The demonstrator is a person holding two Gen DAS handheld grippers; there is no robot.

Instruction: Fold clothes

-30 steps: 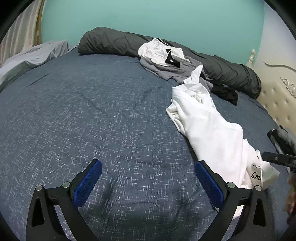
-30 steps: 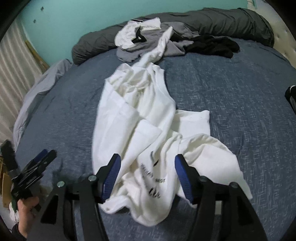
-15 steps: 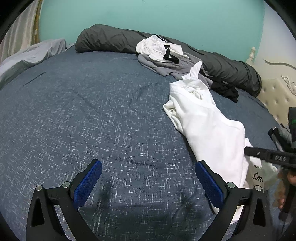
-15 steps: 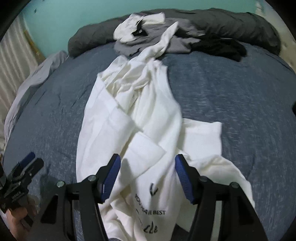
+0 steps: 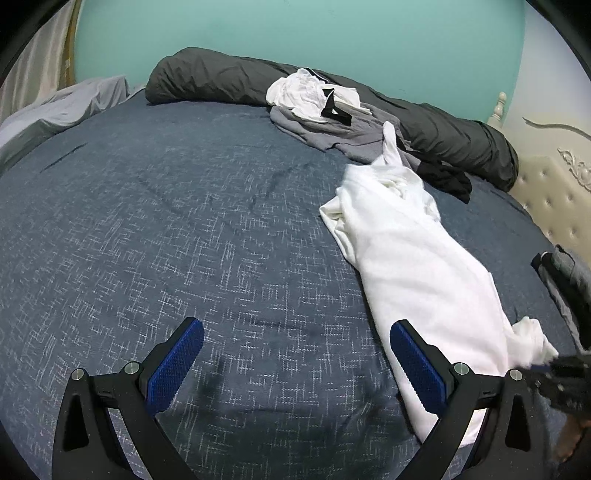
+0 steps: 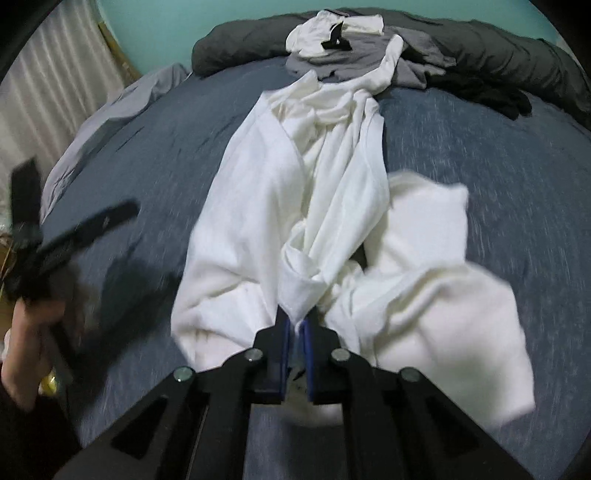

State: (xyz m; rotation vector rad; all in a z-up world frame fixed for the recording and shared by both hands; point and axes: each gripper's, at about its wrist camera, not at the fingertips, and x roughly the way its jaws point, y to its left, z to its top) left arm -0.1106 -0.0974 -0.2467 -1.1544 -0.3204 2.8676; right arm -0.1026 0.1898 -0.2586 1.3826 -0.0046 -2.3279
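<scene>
Right hand-held gripper (image 6: 295, 328) has closed, clamped on white shirt (image 6: 295, 206) | left hand-held gripper (image 5: 295, 354) apart, left of shirt, over bed (image 5: 184, 221)

Home bedroom, bed (image 5: 184, 221) in dark blue cover, tufted headboard (image 5: 550, 206), strewn clothes (image 5: 325, 110), teal wall (image 5: 295, 33)

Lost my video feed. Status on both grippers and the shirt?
Right gripper shut on white shirt. Left gripper open, empty, over bare bedspread. Shirt bunched, unfolded. Clothes pile at far end, clear of work.
</scene>
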